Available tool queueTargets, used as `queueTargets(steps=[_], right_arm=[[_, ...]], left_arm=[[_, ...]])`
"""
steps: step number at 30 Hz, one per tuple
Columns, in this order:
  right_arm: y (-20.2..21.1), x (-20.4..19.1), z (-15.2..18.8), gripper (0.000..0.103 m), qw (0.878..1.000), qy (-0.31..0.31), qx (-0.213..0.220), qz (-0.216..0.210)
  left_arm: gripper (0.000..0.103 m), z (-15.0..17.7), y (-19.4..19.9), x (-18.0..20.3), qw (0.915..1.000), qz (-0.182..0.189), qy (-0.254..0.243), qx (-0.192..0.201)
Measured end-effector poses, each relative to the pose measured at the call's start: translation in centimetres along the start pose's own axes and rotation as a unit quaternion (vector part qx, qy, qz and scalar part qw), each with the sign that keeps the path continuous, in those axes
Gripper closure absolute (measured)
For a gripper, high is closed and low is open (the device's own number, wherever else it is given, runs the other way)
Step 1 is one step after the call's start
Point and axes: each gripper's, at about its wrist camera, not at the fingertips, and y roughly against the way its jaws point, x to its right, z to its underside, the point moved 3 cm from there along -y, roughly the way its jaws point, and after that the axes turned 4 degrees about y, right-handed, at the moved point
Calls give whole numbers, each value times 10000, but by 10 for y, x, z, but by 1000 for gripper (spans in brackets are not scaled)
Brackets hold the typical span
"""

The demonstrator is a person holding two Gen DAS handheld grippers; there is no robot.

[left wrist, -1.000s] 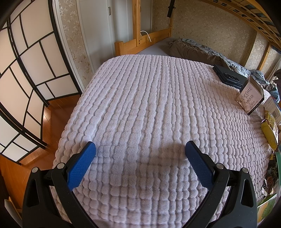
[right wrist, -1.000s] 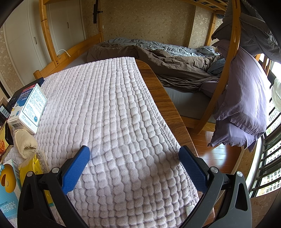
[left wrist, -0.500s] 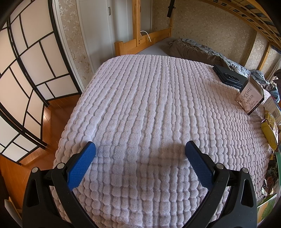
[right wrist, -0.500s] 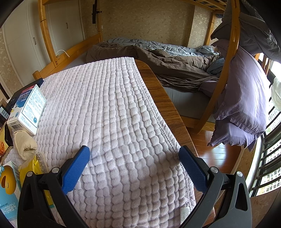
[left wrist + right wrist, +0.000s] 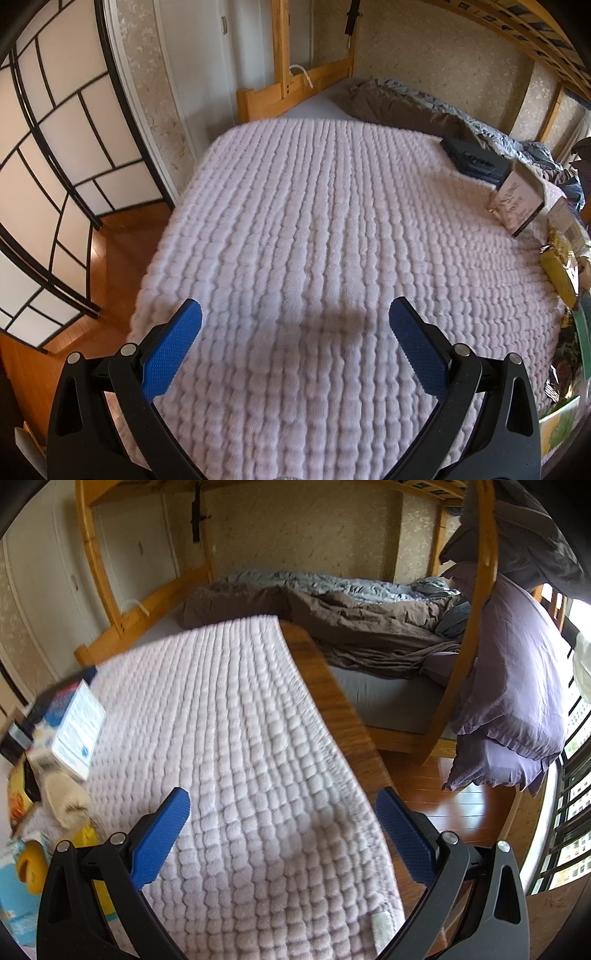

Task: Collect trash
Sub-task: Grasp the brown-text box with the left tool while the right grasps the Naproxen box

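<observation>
Hovering over a quilted blanket (image 5: 295,229), left gripper (image 5: 294,318) and right gripper (image 5: 282,805) both spread wide, empty. Trash, cartons (image 5: 75,731) and yellow wrappers (image 5: 557,269), heaped between them at the blanket's edge. Risk: soft bedding snagging, light boxes tipping.

Wooden table (image 5: 332,698) below my jaws, pale bumpy blanket (image 5: 314,229) spread over it, wood bare along my right edge, pink carton (image 5: 517,203), dark box (image 5: 469,158), white-and-blue carton (image 5: 75,731), yellow packets (image 5: 557,269) lying on blanket
</observation>
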Motion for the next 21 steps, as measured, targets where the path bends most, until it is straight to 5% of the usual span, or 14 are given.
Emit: queueTargets(steps=[6, 13, 17, 21], right_arm=[[34, -4, -14, 4, 9997, 34, 221, -40], [73, -72, -37, 9, 9951, 699, 406, -571], [63, -121, -52, 13, 9922, 1009, 242, -688], [34, -152, -54, 16, 9906, 1079, -145, -825]], left_arm=[[1, -13, 38, 16, 9982, 330, -383, 334], [1, -49, 86, 80, 9821, 1099, -1236, 898], [1, -64, 67, 129, 9693, 1438, -1799, 858], [1, -68, 24, 160, 9653, 1588, -2024, 459]])
